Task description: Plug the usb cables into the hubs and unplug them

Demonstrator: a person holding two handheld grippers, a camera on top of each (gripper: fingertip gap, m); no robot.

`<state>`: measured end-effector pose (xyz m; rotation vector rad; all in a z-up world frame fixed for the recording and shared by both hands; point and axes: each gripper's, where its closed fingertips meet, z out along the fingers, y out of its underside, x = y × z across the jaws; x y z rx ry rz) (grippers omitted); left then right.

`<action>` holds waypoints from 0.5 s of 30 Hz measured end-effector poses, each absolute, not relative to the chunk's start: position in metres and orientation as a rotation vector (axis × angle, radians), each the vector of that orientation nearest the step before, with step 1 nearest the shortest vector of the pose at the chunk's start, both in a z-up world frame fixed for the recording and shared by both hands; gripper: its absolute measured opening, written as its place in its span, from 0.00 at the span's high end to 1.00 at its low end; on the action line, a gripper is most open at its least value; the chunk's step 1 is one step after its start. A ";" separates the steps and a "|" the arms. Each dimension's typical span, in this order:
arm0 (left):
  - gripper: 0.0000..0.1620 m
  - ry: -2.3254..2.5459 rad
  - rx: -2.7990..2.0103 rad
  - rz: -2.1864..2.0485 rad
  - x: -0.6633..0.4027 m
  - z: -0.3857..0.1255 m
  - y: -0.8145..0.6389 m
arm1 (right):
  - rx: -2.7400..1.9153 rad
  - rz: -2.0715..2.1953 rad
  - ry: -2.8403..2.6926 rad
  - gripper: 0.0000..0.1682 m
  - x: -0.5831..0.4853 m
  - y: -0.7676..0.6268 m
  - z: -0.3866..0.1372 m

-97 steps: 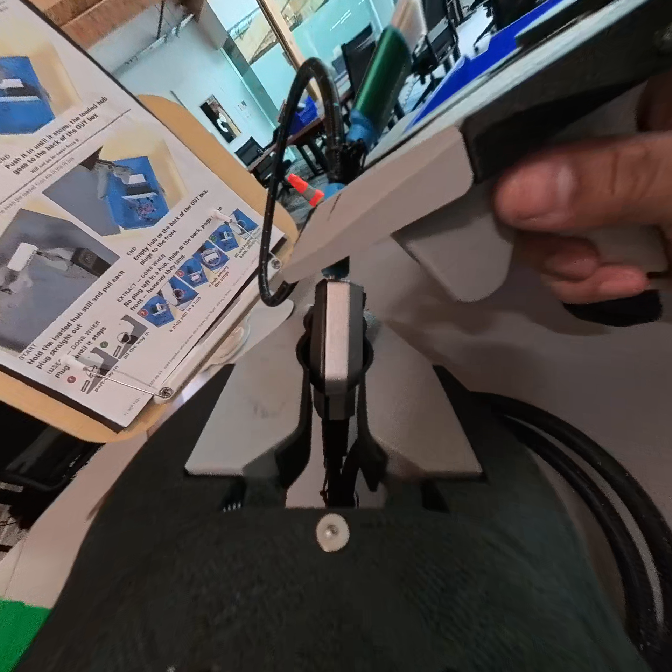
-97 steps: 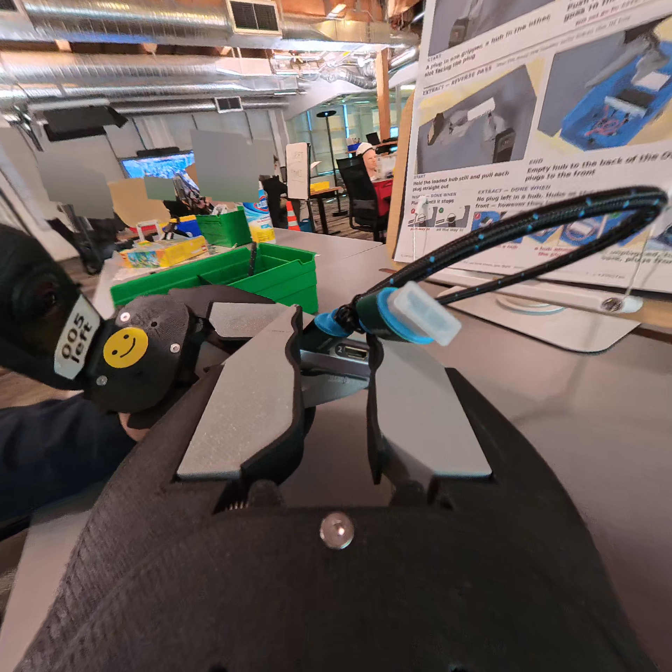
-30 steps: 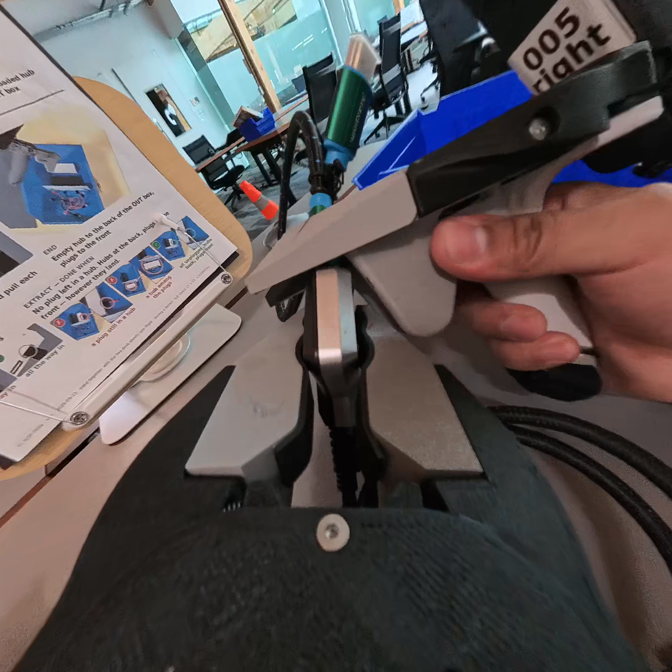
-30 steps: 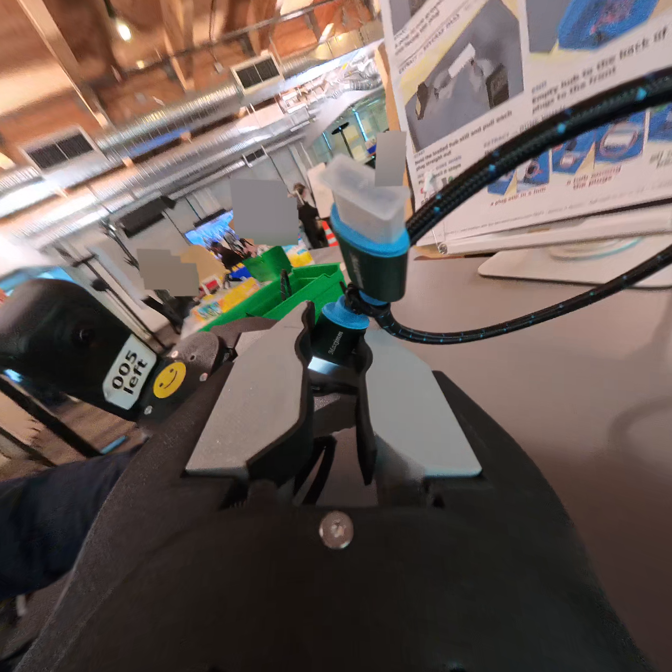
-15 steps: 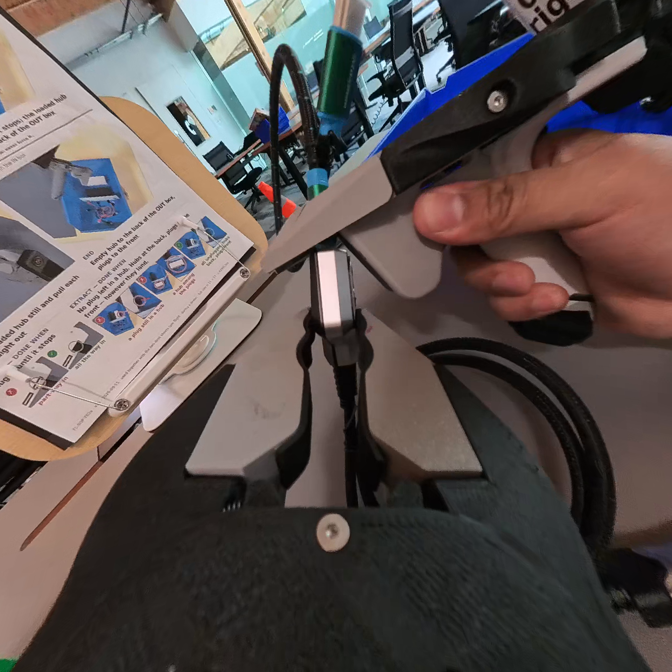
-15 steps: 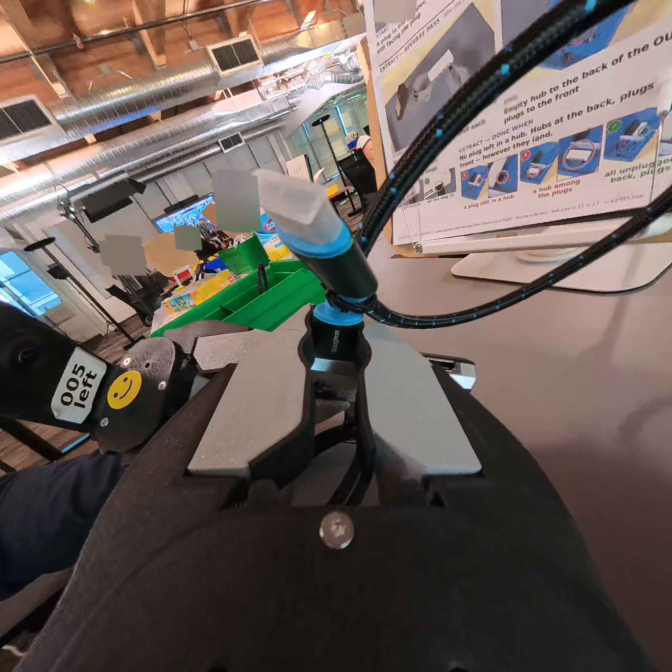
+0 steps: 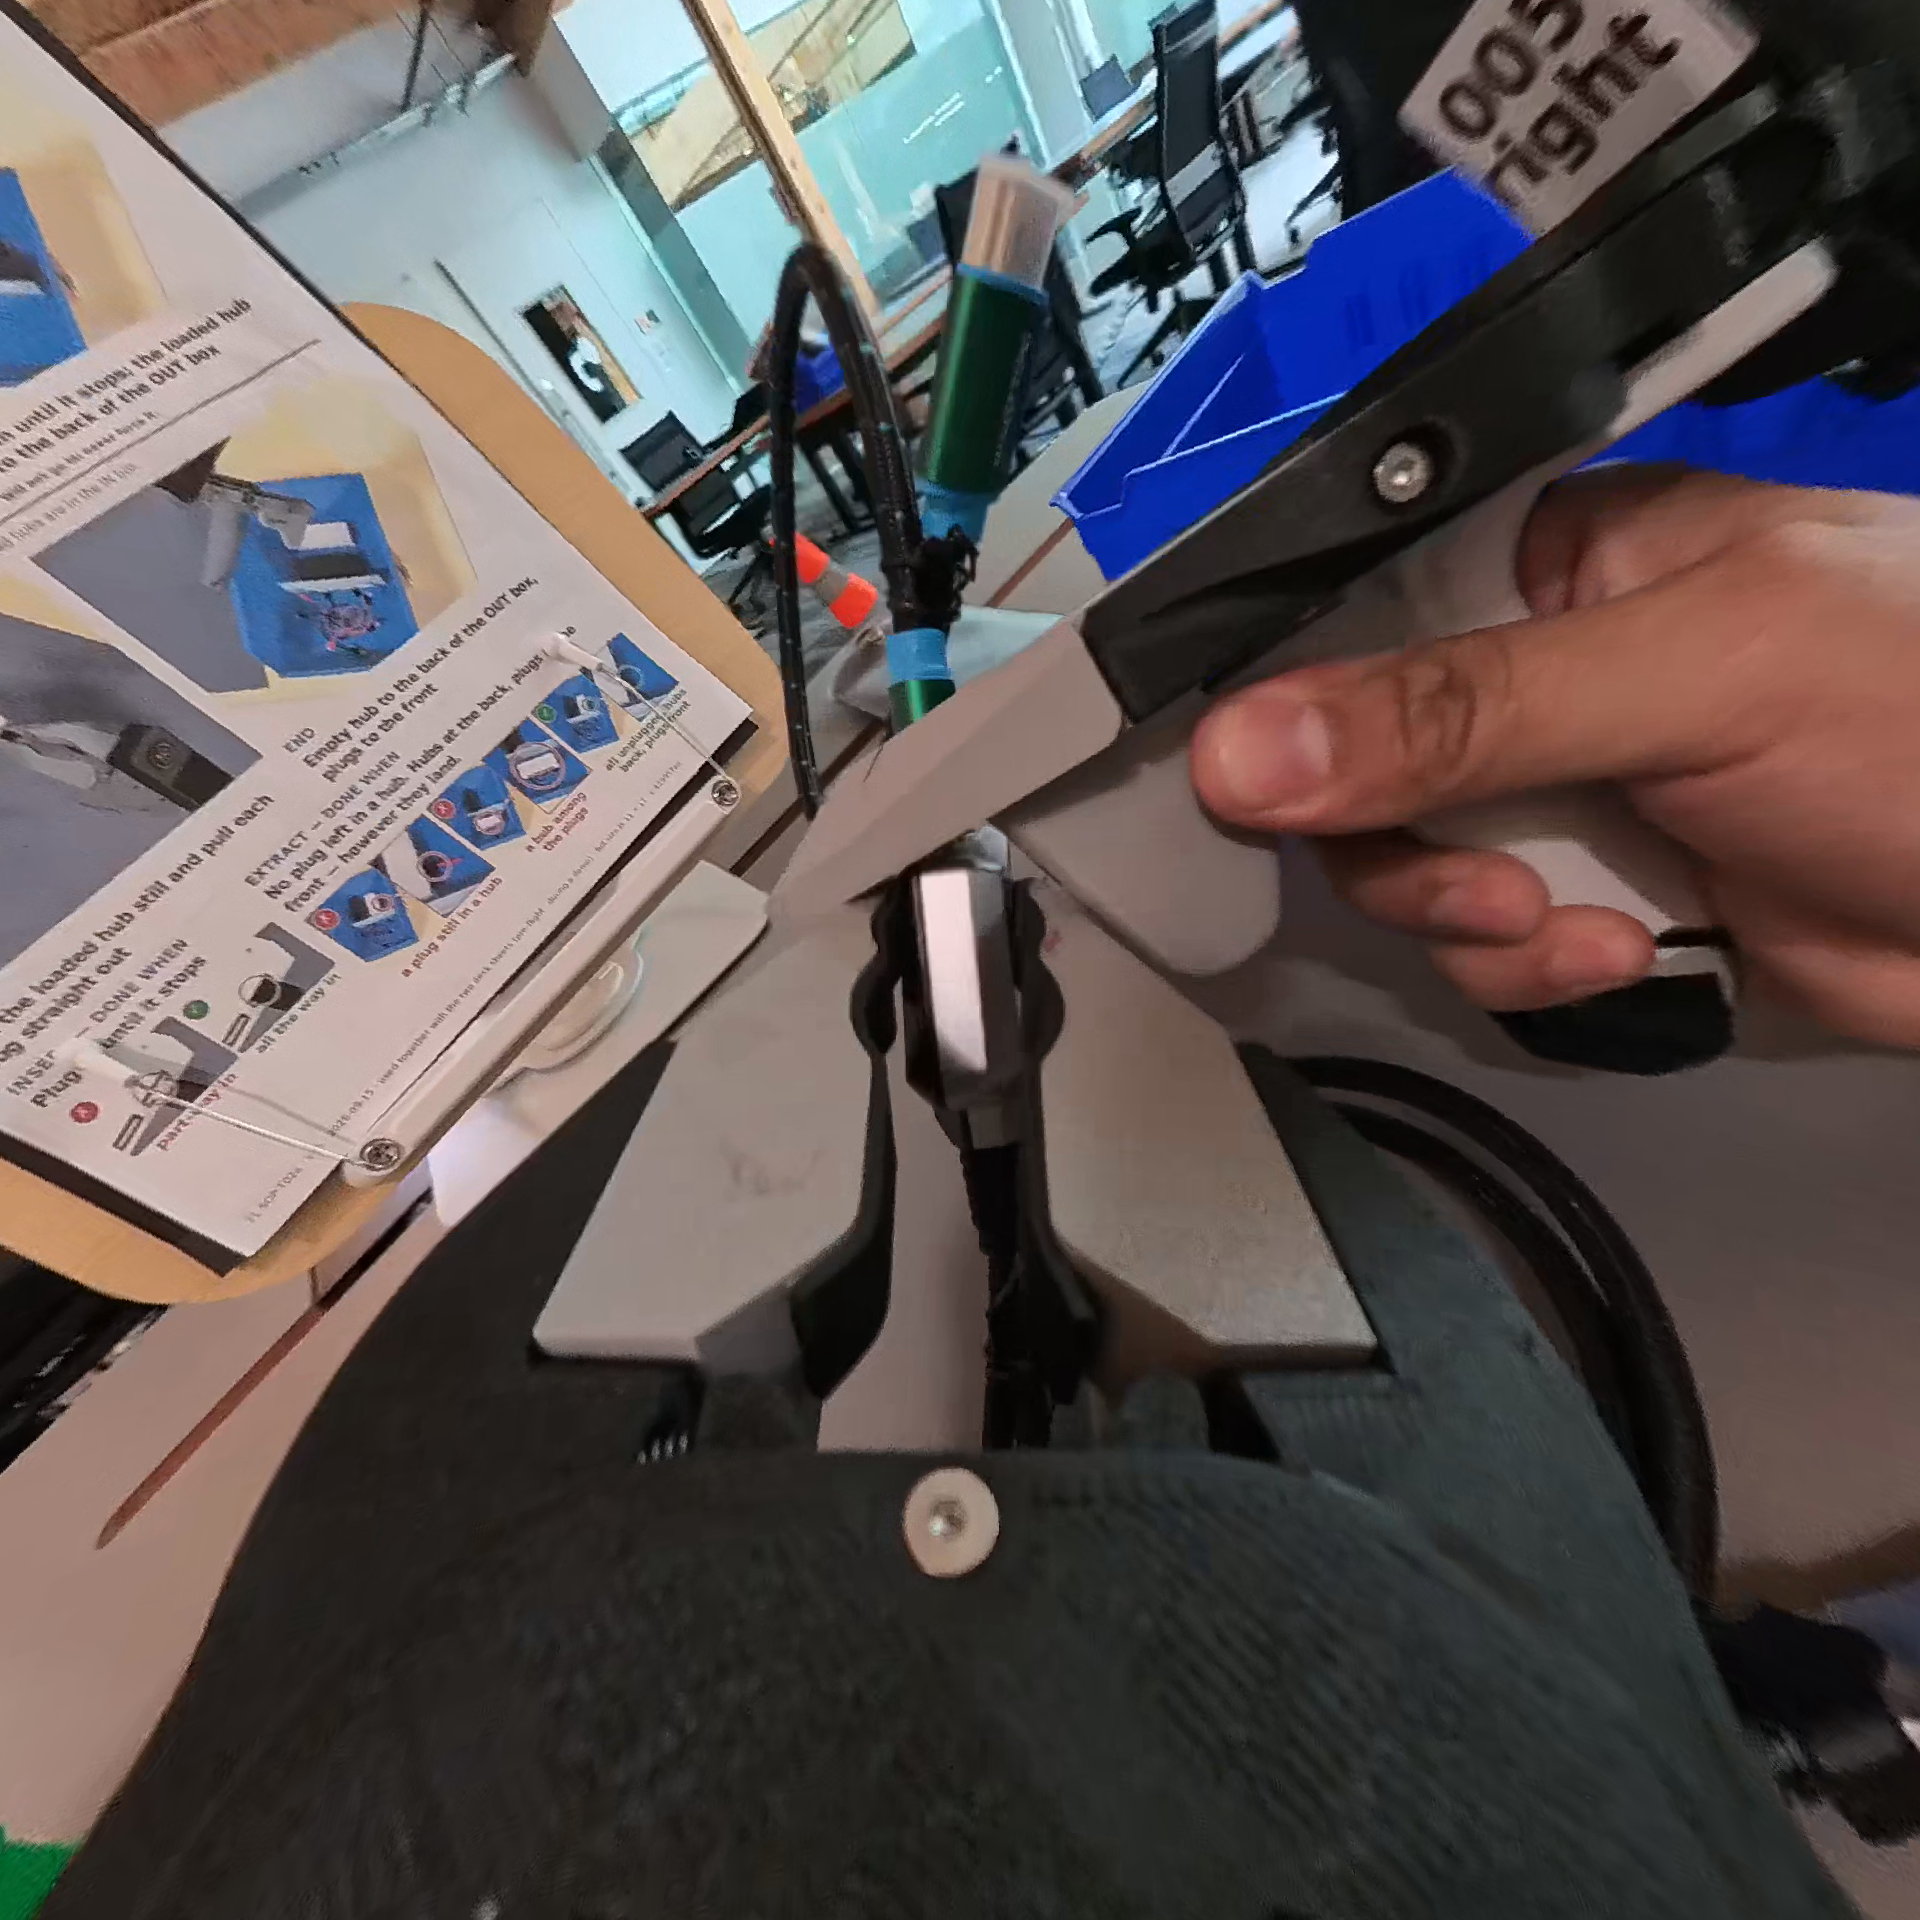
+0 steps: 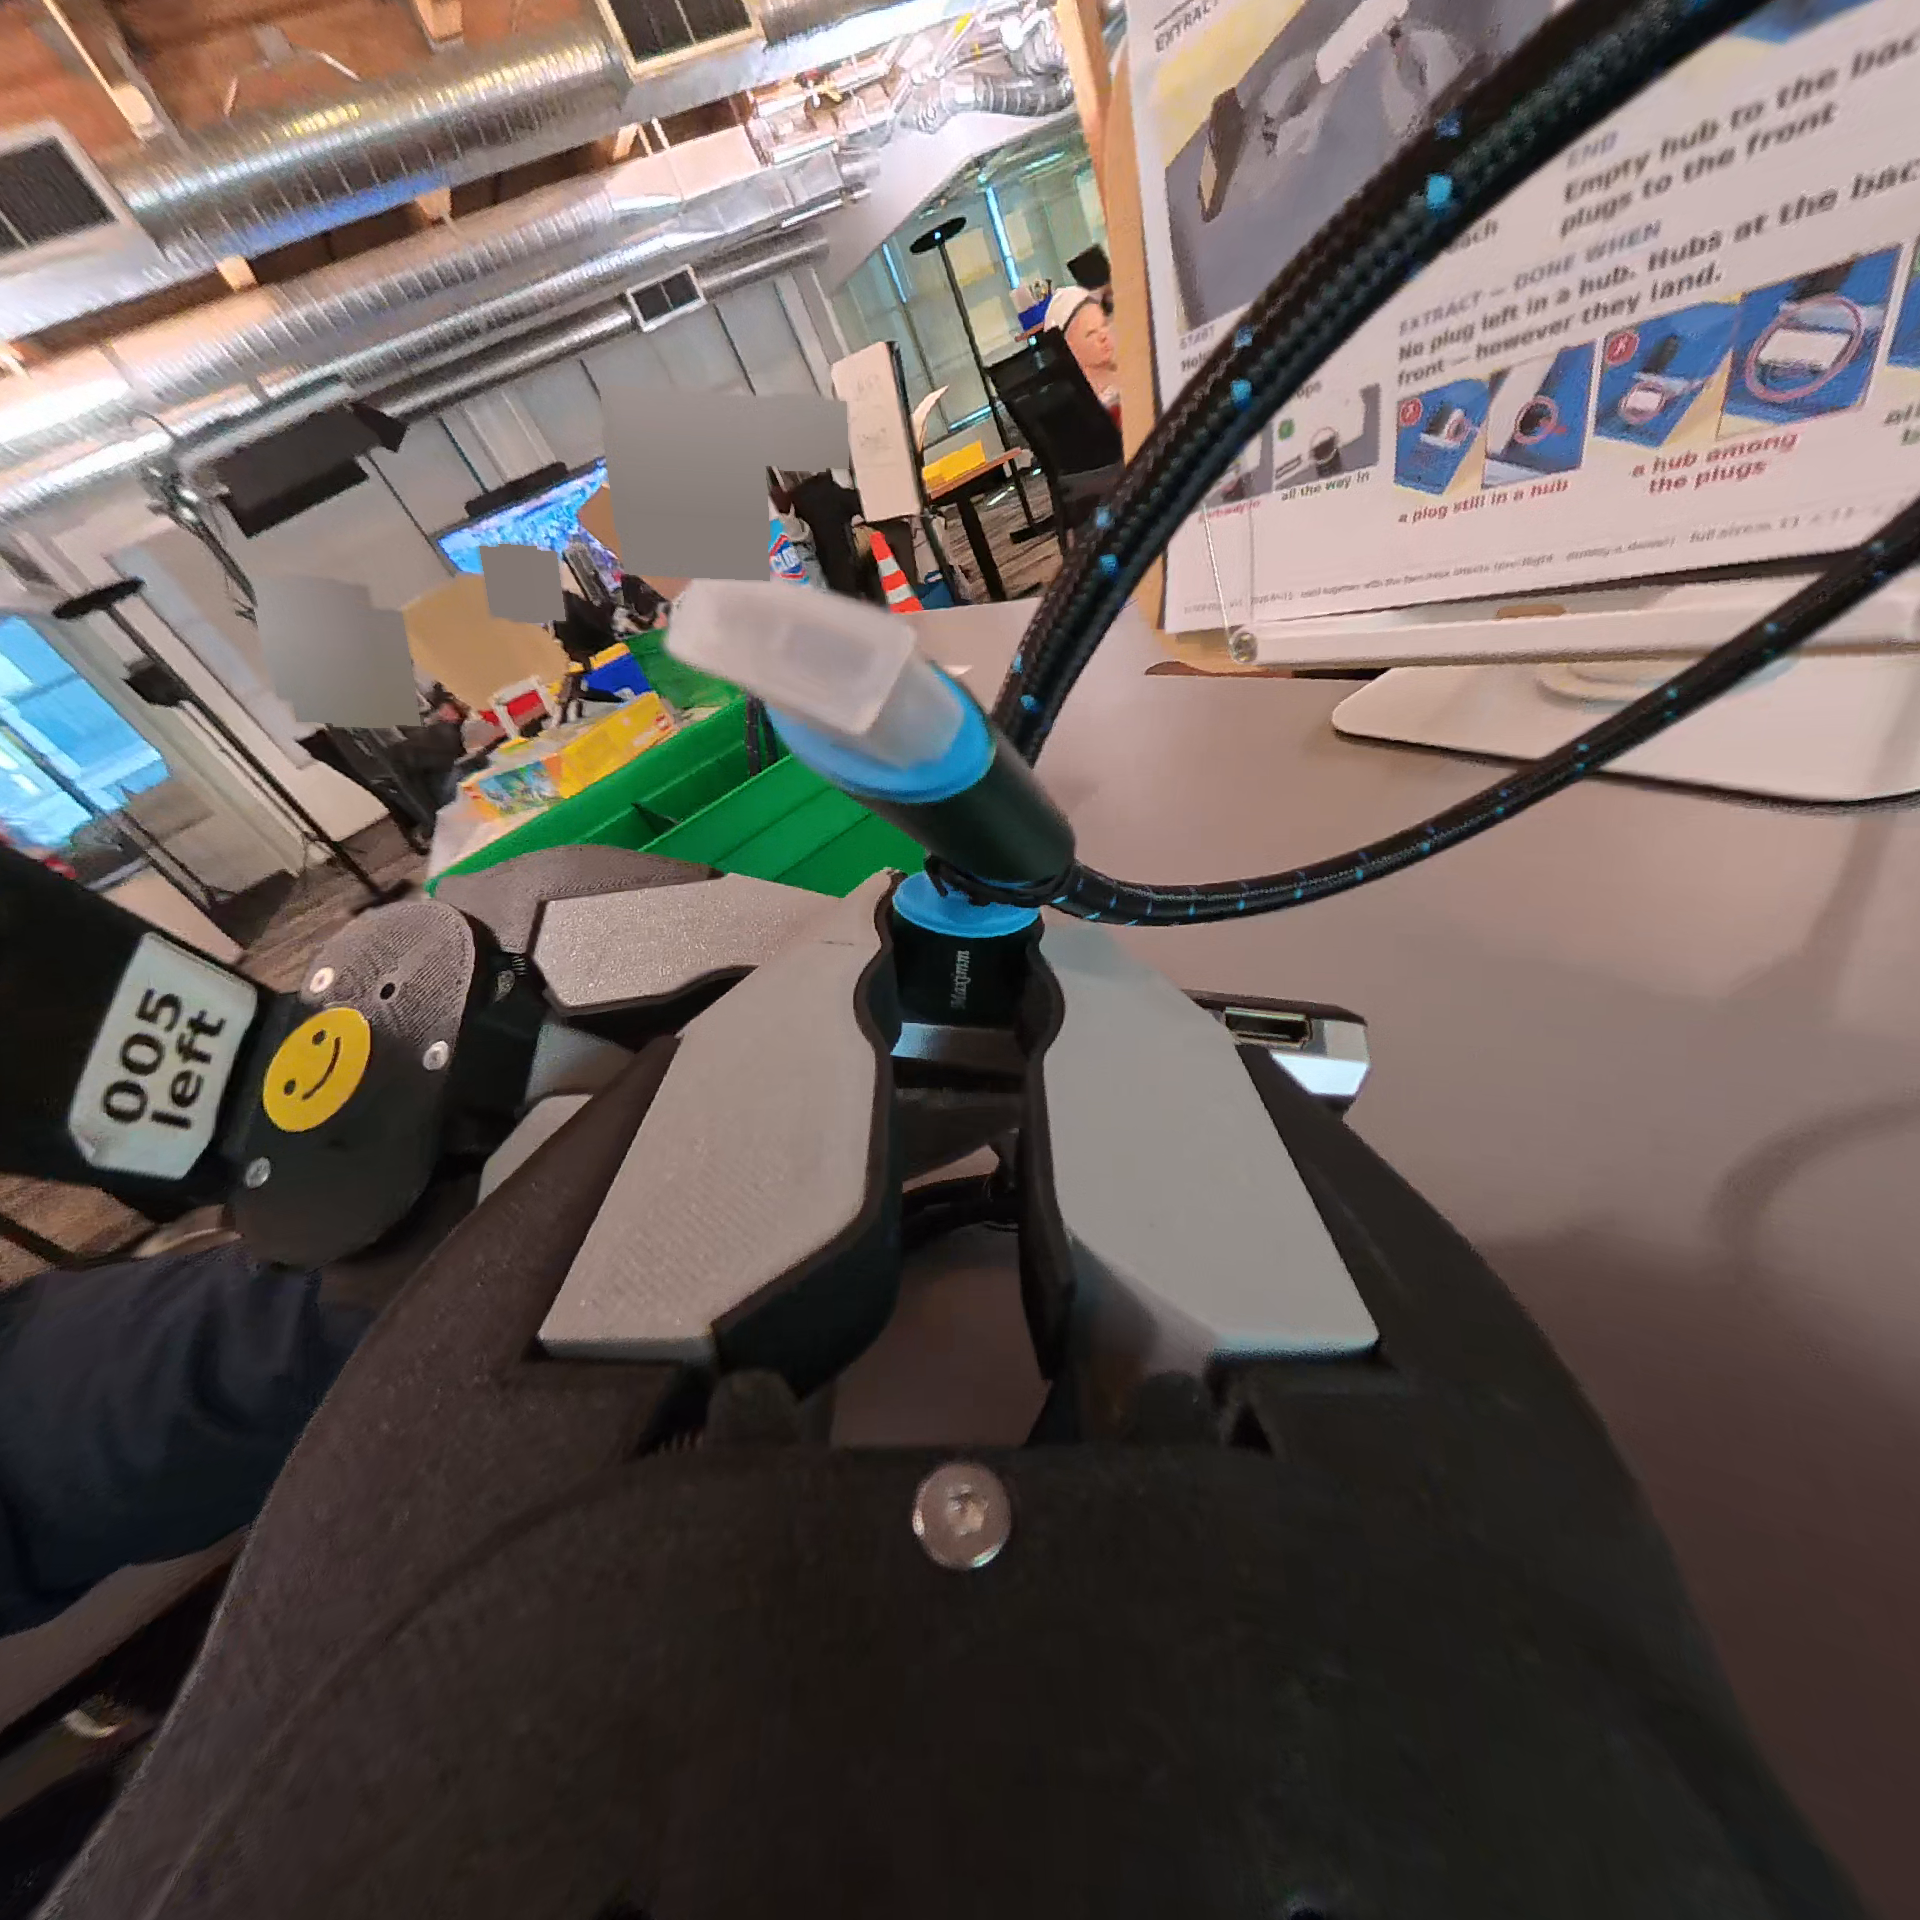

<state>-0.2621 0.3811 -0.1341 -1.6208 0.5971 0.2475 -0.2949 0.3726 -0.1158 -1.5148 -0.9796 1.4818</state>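
My left gripper (image 7: 956, 935) is shut on a thin silver hub (image 7: 958, 987) held on edge, its black lead running back between the jaws. My right gripper (image 8: 961, 971) is shut on a dark plug with a blue collar (image 8: 961, 966) that stands on the hub (image 8: 1288, 1039). I cannot tell how deep the plug sits. In the left wrist view the right gripper's fingers (image 7: 987, 748), held by a hand (image 7: 1558, 748), cross over the hub, with the plug (image 7: 914, 686) behind them. The braided cable (image 8: 1351, 862) loops up to a second plug with a clear cap (image 8: 810, 665), also seen in the left wrist view (image 7: 987, 343).
A printed instruction sheet on a wooden stand (image 7: 312, 675) stands close on the left, with its white base (image 8: 1558, 717) on the grey table. A blue bin (image 7: 1299, 343) sits behind the right gripper. Green bins (image 8: 727, 800) lie beyond the left gripper's fingers (image 8: 623, 935). A black cable loop (image 7: 1558, 1195) lies on the table. Only a small space, under 4 cm, lies between the two pairs of fingers.
Both grippers stay shut on hub and plug. The capped loose end of the cable has swung from upright toward the left. Both grippers have shifted and tilted a little.
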 end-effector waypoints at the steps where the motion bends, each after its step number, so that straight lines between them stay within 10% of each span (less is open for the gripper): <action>1: 0.89 0.595 -1.612 0.262 -0.263 -0.133 0.381 | -1.507 1.464 -0.985 0.90 -0.296 0.371 -0.114; 15: 0.89 0.648 -1.573 0.177 -0.255 -0.125 0.373 | -1.524 2.155 -0.761 0.91 -0.288 0.365 -0.102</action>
